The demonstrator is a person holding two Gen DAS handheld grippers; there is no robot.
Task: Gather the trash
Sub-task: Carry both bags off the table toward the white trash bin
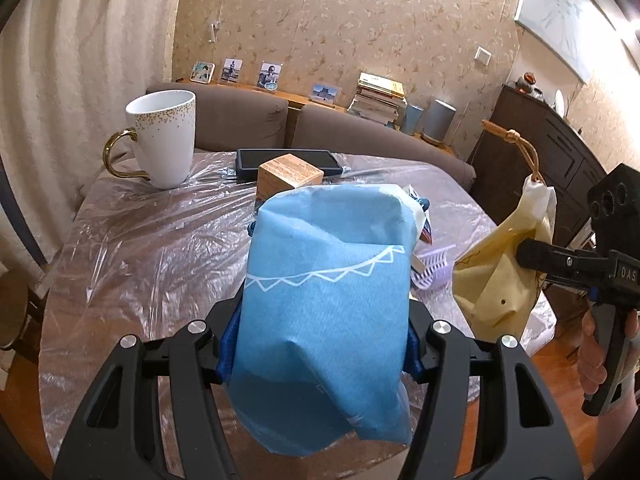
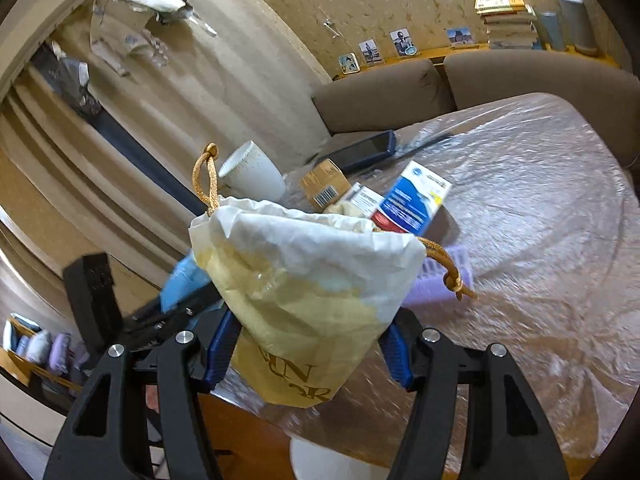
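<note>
In the left wrist view, your left gripper (image 1: 320, 344) is clenched on one blue bag (image 1: 326, 304), which fills the lower middle of the frame and hangs over the near edge of the table (image 1: 132, 248). The bag is soft and bulges above the fingers, so it could slide out if you loosen at all, and it hides much of the table, so you may swing it into things you cannot see. At right, your right gripper (image 1: 532, 258) grips one yellow bag (image 1: 504, 276). On the table I count one mug (image 1: 164, 140) at upper left, one wooden box (image 1: 290, 174) and one dark tray (image 1: 288, 162) at centre, and one purple comb (image 1: 432, 272) just right of the blue bag.

In the right wrist view, the right gripper (image 2: 308, 352) is clamped low on the yellow bag (image 2: 304, 280), at centre. Its mouth is open and tilted, with two cord ends showing; tip it further and anything inside could spill. Behind the mouth I count one blue-and-red carton (image 2: 412, 202), one grey carton (image 2: 364, 198) and the wooden box (image 2: 324, 184); whether the cartons sit in the bag or on the table, I cannot tell. The comb (image 2: 436, 276) lies just beside the bag, so one cord could snag it. The mug (image 2: 252, 176) is near enough to knock.
</note>
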